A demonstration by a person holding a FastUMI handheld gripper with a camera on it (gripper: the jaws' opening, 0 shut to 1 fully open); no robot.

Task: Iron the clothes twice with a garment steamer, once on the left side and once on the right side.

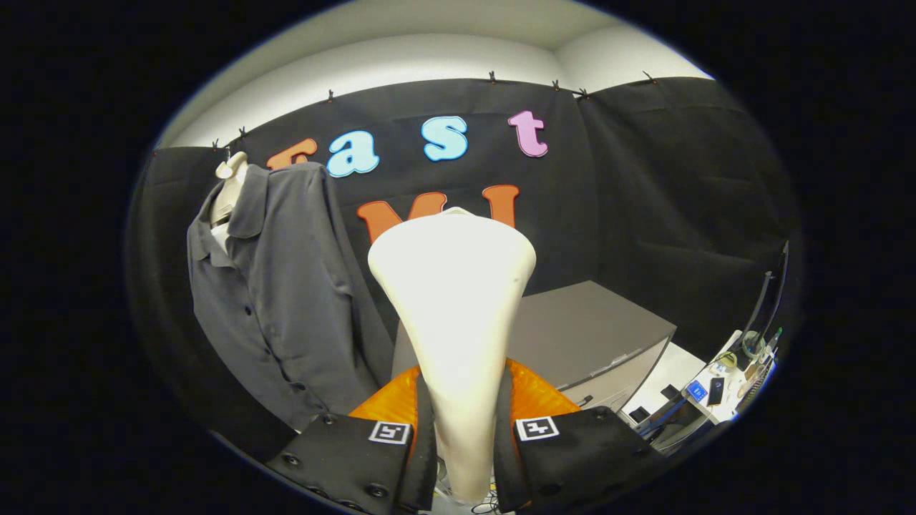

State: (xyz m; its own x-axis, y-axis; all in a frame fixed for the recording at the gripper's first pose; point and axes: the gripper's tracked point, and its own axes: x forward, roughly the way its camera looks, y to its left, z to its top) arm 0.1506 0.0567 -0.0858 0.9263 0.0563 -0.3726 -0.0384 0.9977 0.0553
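Against the booth's black wall, a dark grey shirt (pixel 286 307) hangs buttoned on a pale mannequin (pixel 230 187), left of the fingers and beyond them. The cream garment steamer (pixel 454 315) stands upright, long axis vertical, its broad head uppermost and apart from the shirt. The gripper (pixel 465 436) is clamped on the steamer's handle, both fingers pressing. Behind it, a grey cabinet (pixel 587 336); farther right, a cluttered white tabletop (pixel 723 386).
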